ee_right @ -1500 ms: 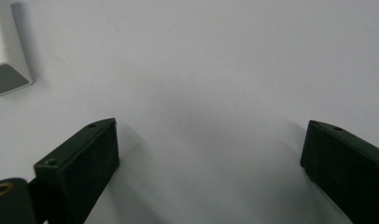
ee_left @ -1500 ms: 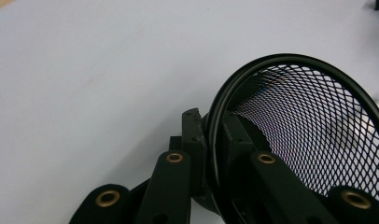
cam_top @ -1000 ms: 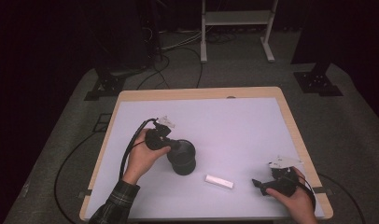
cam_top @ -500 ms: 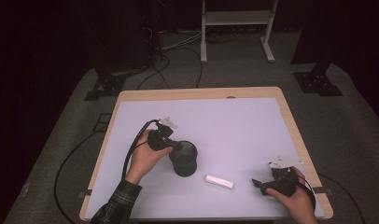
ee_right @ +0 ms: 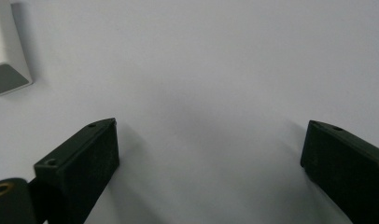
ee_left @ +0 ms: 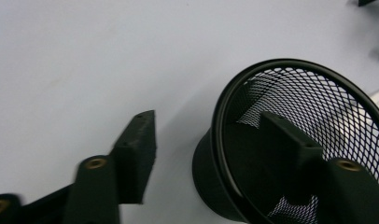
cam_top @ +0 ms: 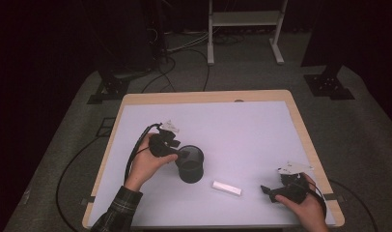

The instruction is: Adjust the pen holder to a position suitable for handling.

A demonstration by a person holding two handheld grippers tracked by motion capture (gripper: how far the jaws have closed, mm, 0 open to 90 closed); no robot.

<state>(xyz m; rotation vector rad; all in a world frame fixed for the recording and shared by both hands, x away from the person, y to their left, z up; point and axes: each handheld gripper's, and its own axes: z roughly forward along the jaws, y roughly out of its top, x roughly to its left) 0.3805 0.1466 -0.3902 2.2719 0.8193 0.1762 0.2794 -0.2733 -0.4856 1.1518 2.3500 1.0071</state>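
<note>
The mesh cup [cam_top: 190, 164] stands left of the table's [cam_top: 242, 121] middle, with a white block [cam_top: 227, 188] just to its right. The left gripper [ee_left: 215, 154] is spread, one jaw inside the cup, one outside its wall. Closing off-centre could tip or drag the light cup. The right gripper [ee_right: 208, 154] rests spread over bare table near the block, holding nothing

Mesh cup [cam_top: 191, 164] on table [cam_top: 242, 121]: left gripper [cam_top: 177, 153] at its left rim, white block [cam_top: 227, 188] right-front, right gripper [cam_top: 267, 190] farther right.
</note>
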